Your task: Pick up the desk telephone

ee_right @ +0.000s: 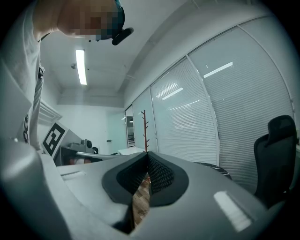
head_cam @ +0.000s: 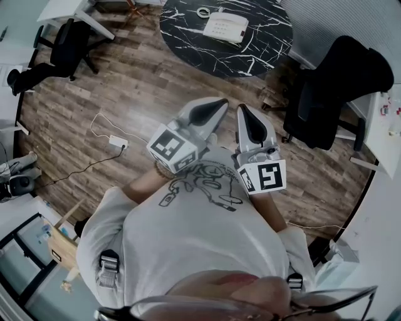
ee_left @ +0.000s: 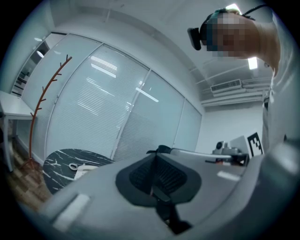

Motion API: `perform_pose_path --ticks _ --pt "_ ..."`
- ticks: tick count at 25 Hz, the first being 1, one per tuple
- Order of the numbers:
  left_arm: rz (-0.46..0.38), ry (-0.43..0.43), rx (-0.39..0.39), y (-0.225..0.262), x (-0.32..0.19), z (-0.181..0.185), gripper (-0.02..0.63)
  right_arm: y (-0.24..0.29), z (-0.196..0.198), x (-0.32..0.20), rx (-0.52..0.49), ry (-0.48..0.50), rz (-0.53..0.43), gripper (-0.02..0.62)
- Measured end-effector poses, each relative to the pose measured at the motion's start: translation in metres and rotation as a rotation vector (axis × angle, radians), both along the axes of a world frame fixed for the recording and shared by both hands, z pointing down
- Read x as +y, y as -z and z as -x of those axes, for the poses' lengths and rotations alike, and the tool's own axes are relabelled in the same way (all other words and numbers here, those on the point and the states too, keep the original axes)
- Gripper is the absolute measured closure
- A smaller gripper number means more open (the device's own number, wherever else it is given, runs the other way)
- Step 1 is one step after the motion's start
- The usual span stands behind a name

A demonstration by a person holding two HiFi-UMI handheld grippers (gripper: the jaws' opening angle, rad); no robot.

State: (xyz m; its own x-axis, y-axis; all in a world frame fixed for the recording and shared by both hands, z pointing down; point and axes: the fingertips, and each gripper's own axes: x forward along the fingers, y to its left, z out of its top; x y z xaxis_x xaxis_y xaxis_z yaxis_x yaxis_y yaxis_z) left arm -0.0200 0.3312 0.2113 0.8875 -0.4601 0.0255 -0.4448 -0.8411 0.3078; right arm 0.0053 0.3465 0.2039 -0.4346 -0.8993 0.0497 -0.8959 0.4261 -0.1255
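- Your left tool [head_cam: 220,103] is up in front of your chest, jaws pressed fully together with nothing between them. In the left gripper view the dark ribbed pads [ee_left: 140,172] meet along one seam.
- Your right tool [head_cam: 242,109] sits just beside it at 3 o'clock, the two close but not touching. Its jaws are closed too and hold nothing. In the right gripper view the pads [ee_right: 159,172] join at the tip, and only a sliver of wood floor shows low down behind them.
- Both tools lie about level and point toward 12 o'clock in the head view.
- The desk telephone [head_cam: 225,26], white, lies on the round black marble desk [head_cam: 188,44] at 12 o'clock from your tools, well apart from both. It sits toward the desk's far side, right of centre.
- A white coiled loop [head_cam: 203,11] lies on the desk just at 10 o'clock from the telephone.
- In the left gripper view the desk [ee_left: 58,161] shows at 9 o'clock of the jaws, with the pale telephone [ee_left: 83,169] on it.
- A black office chair [head_cam: 332,88] stands at 2 o'clock from your right tool, beside the desk.
- Another black chair [head_cam: 69,44] stands at 10 o'clock.
- A white power strip [head_cam: 118,141] with its cable lies on the wooden floor [head_cam: 125,88] at 9 o'clock from your left tool.
- A red coat stand [ee_left: 44,98] rises by the glass wall.
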Motion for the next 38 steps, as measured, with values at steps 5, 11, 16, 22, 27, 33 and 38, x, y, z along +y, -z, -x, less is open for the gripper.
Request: perform_pose_path --ticks 5,11,16,22,27,33,38 --pt "-0.007 0.001 -0.005 0.001 0.002 -0.002 0.603 0.001 0.001 0.003 -0.028 0.024 0.0 0.591" --pt "-0.022 -0.004 0.001 -0.001 -0.003 -0.001 0.603 -0.005 0.001 -0.006 -0.04 0.025 0.024 0.592" --pt "-0.019 0.007 0.004 -0.008 -0.029 0.0 0.604 -0.013 0.001 -0.029 -0.039 0.03 0.043 0.592" --pt "-0.016 -0.001 0.001 -0.013 -0.076 0.002 0.603 -0.016 0.002 -0.076 -0.001 0.012 0.031 0.591" --pt "-0.012 0.005 0.001 -0.019 -0.13 0.006 0.603 -0.019 0.008 -0.129 0.006 0.017 0.025 0.591" --pt "-0.002 0.008 -0.007 -0.023 -0.21 0.014 0.603 -0.021 0.013 -0.207 0.023 0.001 0.026 0.591" --pt "0.024 -0.02 0.0 -0.024 -0.269 0.02 0.603 -0.018 0.023 -0.265 0.04 -0.004 0.027 0.591"
